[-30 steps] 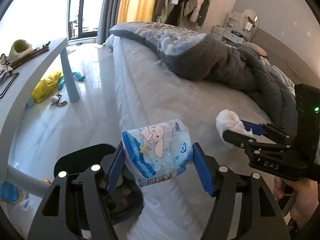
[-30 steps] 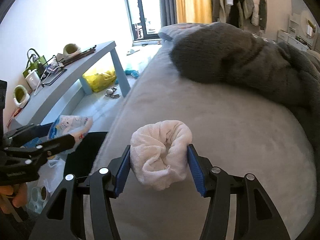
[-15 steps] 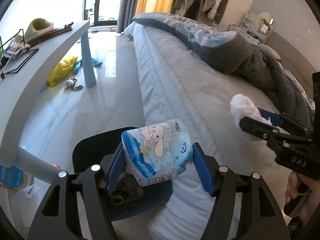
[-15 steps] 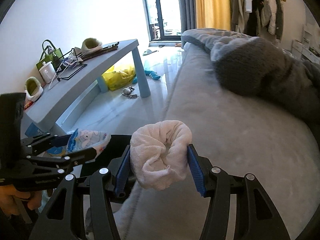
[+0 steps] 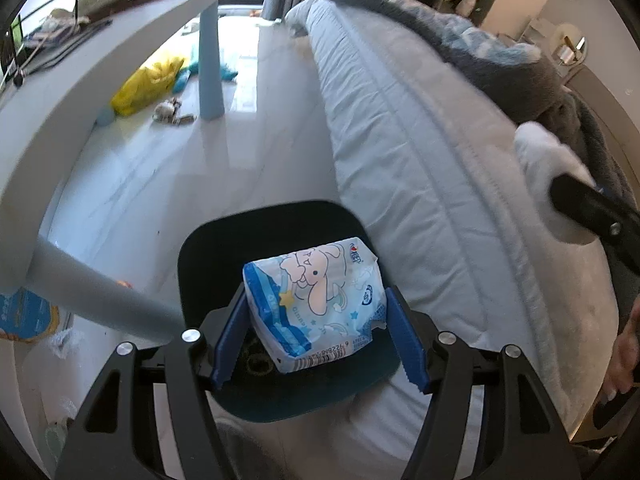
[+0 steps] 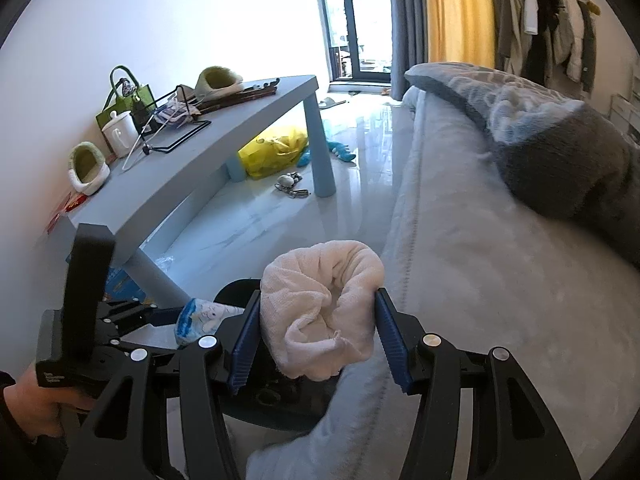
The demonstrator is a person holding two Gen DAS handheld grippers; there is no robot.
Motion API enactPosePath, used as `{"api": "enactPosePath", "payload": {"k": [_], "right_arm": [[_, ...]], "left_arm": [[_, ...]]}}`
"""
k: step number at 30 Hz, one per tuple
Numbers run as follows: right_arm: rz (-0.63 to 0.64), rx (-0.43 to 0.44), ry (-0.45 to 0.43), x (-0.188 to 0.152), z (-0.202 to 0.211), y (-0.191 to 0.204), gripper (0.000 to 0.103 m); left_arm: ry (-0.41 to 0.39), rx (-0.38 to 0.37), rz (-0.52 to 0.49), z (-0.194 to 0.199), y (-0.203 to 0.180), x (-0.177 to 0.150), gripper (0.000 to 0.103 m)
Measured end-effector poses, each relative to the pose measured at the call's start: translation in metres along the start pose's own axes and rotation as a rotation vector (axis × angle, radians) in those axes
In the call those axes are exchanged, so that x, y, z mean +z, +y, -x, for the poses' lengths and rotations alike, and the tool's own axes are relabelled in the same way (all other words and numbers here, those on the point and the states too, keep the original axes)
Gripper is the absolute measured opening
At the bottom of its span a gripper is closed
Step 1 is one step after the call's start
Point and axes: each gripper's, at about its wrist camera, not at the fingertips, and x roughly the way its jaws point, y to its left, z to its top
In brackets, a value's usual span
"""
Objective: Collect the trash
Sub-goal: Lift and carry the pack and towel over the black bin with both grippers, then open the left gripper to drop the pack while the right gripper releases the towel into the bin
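My left gripper (image 5: 318, 332) is shut on a blue-and-white tissue packet (image 5: 316, 300) with a cartoon rabbit, held right above the open dark trash bin (image 5: 224, 240) on the floor beside the bed. My right gripper (image 6: 318, 340) is shut on a crumpled white cloth wad (image 6: 322, 312), held above the bed edge and the bin (image 6: 280, 404). The packet also shows in the right wrist view (image 6: 204, 316), low left. The wad shows at the right of the left wrist view (image 5: 548, 168).
A grey bed (image 6: 480, 260) with a dark blanket (image 6: 560, 152) fills the right. A pale blue table (image 6: 208, 148) with slippers, a bag and a mug stands left. A yellow bag (image 6: 276, 148) and small items lie on the white floor.
Both grippers have moved left off the bed toward the bin. The tissue packet now hangs over the bin's opening; the cloth wad is near the bed edge.
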Motion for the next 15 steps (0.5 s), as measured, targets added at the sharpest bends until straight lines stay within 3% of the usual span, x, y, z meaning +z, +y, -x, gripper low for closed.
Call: {"api": "enactPosePath", "payload": {"k": [8, 15], "right_arm": [[0.011, 0.027, 0.009, 0.005, -0.015, 0.018, 0.056], [0.017, 0.049, 0.024, 0.008, -0.029, 0.032, 0.056]], "left_arm": [[0.099, 0.012, 0.018, -0.017, 0.018, -0.008, 0.070], [0.141, 0.000, 0.038, -0.024, 0.033, -0.013, 0.075]]}}
